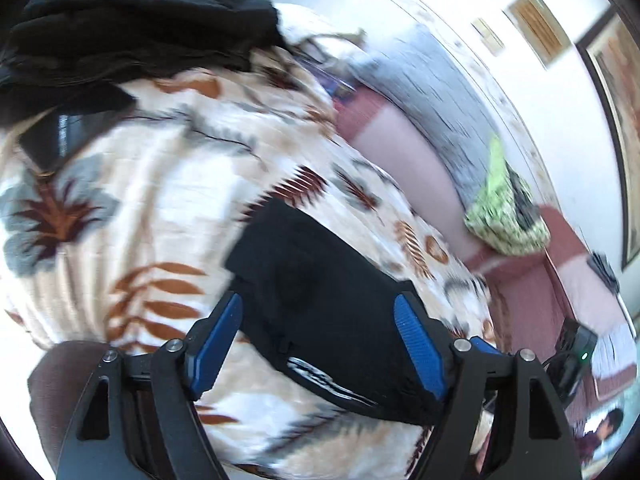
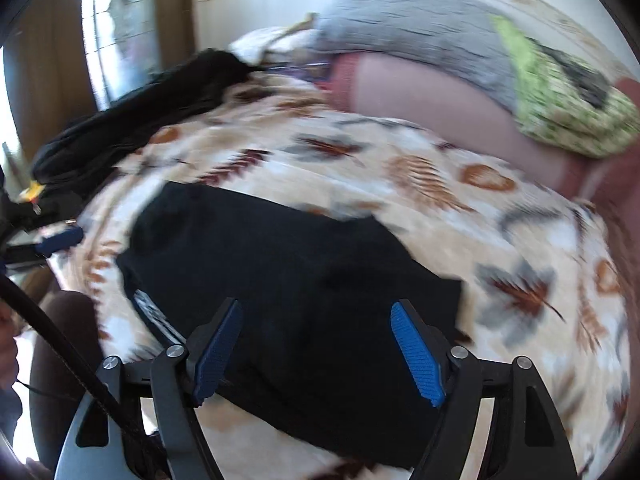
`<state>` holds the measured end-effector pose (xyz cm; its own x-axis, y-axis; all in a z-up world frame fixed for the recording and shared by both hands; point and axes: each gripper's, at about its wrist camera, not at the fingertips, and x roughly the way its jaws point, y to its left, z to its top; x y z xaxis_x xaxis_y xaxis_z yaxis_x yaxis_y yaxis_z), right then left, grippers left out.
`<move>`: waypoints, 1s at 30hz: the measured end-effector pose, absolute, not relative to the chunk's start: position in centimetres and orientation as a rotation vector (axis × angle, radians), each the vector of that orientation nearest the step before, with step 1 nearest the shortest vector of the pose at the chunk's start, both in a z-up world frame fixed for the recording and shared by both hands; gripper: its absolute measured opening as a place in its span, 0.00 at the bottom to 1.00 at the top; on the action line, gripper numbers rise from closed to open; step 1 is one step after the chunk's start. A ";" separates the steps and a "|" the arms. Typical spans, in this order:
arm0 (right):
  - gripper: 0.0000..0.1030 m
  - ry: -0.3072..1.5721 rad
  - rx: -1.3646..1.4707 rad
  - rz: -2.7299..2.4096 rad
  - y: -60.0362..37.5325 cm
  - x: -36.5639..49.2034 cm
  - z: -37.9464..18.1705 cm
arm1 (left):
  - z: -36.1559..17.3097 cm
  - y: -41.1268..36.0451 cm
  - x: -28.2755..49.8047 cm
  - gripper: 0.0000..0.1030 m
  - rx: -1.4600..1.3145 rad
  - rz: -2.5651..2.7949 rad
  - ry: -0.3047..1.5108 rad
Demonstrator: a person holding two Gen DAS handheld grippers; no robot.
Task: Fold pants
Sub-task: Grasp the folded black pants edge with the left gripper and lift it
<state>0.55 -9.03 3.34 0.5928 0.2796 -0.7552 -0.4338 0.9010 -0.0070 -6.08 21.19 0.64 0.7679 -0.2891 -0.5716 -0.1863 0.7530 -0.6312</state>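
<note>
Black pants (image 1: pixel 320 300) lie folded into a compact rectangle on a leaf-patterned blanket (image 1: pixel 160 208), with a white logo near the closest edge. They also show in the right wrist view (image 2: pixel 288 280). My left gripper (image 1: pixel 318 304) is open just above the pants, holding nothing. My right gripper (image 2: pixel 316 312) is open above the pants, holding nothing. The left gripper's blue fingertip (image 2: pixel 60 238) shows at the left of the right wrist view.
A pile of dark clothes (image 1: pixel 132 36) lies at the far left of the bed. A grey pillow (image 1: pixel 432 92) and a green patterned cushion (image 1: pixel 504 208) lie by the wall. A dark flat object (image 1: pixel 60 136) rests near the clothes pile.
</note>
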 end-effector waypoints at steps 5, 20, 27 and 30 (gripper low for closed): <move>0.82 0.977 -0.141 0.617 -2.2 4.3 3.7 | -1.7 23.2 -5.5 0.75 -0.810 -0.047 0.724; 0.83 1.450 -0.415 0.584 17.3 14.8 -3.7 | -8.7 22.7 -3.3 0.90 -0.970 -0.203 0.670; 0.93 1.478 -0.702 0.448 21.9 14.3 -7.4 | -8.2 21.2 -3.2 1.00 -0.881 -0.199 0.655; 0.83 1.476 -0.724 0.487 21.2 14.1 -7.0 | -8.1 20.8 -2.9 0.85 -0.854 -0.214 0.679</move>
